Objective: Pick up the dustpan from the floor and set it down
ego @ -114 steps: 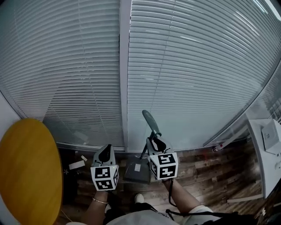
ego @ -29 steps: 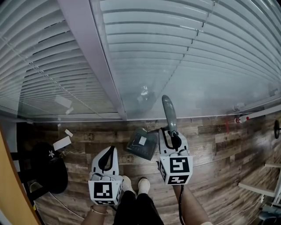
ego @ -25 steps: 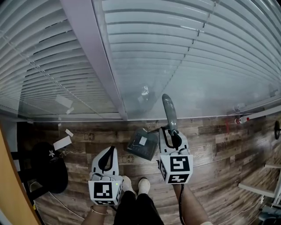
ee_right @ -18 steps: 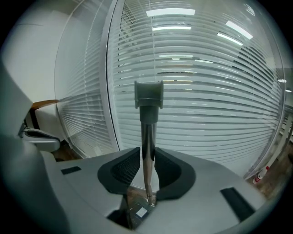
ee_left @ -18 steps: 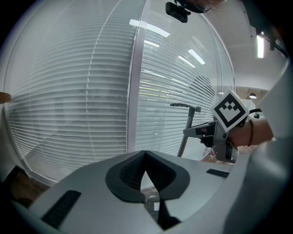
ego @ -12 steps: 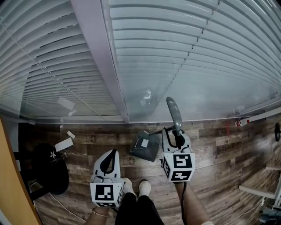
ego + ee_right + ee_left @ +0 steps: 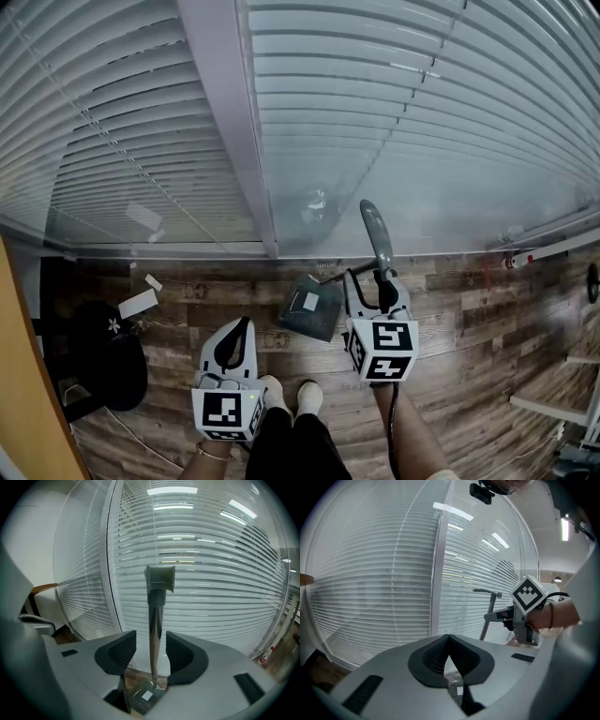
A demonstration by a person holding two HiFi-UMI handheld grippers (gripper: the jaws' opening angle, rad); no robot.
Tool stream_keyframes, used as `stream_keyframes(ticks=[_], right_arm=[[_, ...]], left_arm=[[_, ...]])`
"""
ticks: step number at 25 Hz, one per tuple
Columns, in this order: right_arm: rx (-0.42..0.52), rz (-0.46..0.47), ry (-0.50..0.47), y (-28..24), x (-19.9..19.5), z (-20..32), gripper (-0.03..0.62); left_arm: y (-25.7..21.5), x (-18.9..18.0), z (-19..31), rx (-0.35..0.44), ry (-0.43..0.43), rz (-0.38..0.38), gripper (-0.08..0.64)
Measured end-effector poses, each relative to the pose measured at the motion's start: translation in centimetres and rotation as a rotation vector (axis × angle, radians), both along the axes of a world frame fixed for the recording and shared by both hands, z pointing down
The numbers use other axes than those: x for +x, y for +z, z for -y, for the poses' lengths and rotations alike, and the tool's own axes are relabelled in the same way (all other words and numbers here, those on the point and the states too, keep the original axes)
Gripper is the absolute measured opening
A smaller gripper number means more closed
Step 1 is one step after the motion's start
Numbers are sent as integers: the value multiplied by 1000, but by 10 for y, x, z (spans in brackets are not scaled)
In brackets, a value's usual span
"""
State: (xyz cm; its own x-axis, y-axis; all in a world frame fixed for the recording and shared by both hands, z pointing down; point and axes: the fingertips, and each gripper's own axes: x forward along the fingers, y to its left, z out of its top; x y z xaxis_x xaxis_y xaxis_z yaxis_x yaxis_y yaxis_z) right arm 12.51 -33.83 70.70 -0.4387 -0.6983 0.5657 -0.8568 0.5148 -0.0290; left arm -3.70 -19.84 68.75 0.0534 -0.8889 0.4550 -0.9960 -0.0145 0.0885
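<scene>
The grey dustpan (image 7: 309,307) rests on the wooden floor by the glass wall, and its long upright handle (image 7: 375,230) rises toward me. My right gripper (image 7: 380,281) stands around that handle. In the right gripper view its jaws are opening: the metal pole (image 7: 154,630) runs between the two pads (image 7: 119,656) with a gap on each side, and the pan (image 7: 143,696) shows below. My left gripper (image 7: 232,342) hovers to the left of the pan, shut and empty; its tips meet in the left gripper view (image 7: 449,641).
A glass wall with white blinds and a white frame post (image 7: 230,141) closes off the far side. Paper scraps (image 7: 139,303) and a black slipper-like thing (image 7: 105,356) lie at the left beside an orange tabletop edge (image 7: 17,394). My shoes (image 7: 298,398) stand below the pan.
The dustpan came down from above the floor to rest on it. Over the last second the right jaws parted from the handle; both grippers kept their places.
</scene>
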Motion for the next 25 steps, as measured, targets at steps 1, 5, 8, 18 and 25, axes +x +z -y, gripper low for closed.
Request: stream_keyframes(ticks=[1,5,8,18,25], right_arm=[[-3,2,5,0,1,0,194],[-11,16,24,0,6,0,199],[-23,21,33,-1,10,-4,199],[-155,33,101,-16,49,-50,201],[-135,108,164,-98,59,-64,182]], left_arm=[[0,0,-1,-1,0,0,18],[1,0,-6,-4,-6,0,18],[-4,-1,-9,2,-8,9,18],[-70,-3,-19,6,-35,51,18],[-174,9,-13,101,-61,50,18]])
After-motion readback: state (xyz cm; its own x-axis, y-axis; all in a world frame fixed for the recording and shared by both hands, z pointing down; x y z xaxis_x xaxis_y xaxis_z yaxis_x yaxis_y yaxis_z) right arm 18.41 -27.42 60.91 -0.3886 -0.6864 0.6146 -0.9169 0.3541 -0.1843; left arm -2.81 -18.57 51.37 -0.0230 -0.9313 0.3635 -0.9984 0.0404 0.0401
